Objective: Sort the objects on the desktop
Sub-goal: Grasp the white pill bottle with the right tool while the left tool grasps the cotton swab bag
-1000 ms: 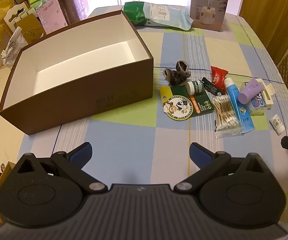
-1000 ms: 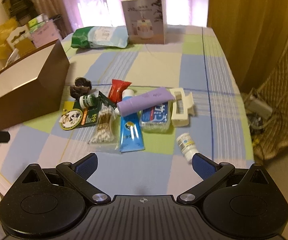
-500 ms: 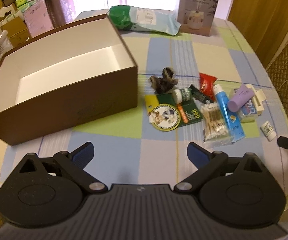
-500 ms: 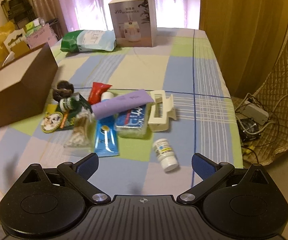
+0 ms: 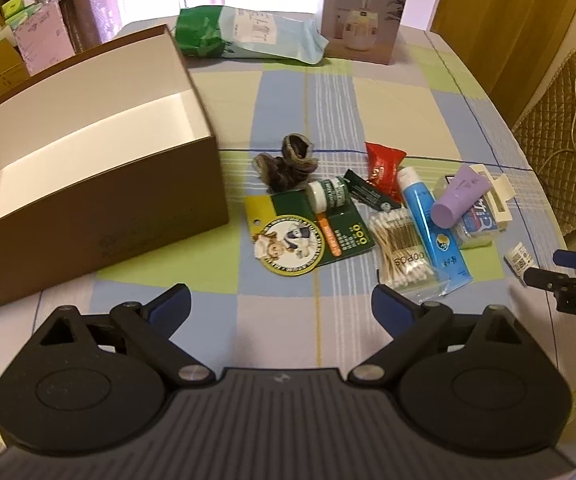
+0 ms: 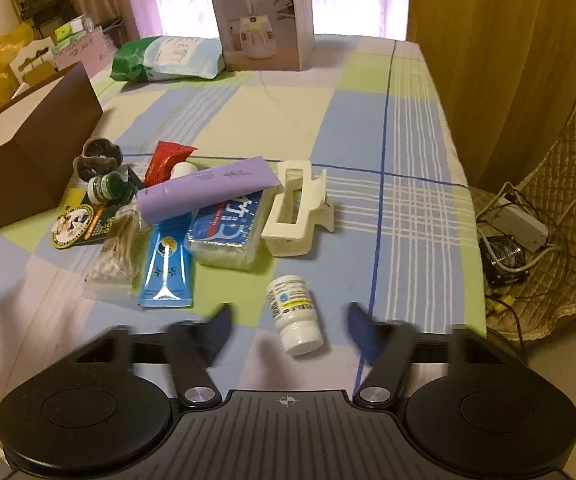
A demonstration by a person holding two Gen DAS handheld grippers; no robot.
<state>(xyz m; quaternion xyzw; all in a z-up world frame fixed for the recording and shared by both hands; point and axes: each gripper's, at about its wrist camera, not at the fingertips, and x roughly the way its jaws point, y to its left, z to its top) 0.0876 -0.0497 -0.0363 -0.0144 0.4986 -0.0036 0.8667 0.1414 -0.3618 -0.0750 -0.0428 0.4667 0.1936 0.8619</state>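
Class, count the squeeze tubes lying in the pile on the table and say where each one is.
2. The purple tube lies across the top of the pile; the blue tube lies flat beneath it, beside the cotton swabs. Others could be hidden underneath.

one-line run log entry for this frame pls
phase: reach | right gripper: open, straddling small white bottle, no contact visible | left gripper: open, idle | brown box: nothing visible inside

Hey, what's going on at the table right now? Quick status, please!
Right gripper open, straddling the small white bottle, not gripping. Left gripper open, holding nothing. Brown box has nothing inside that shows. Nothing blocks the bottle.
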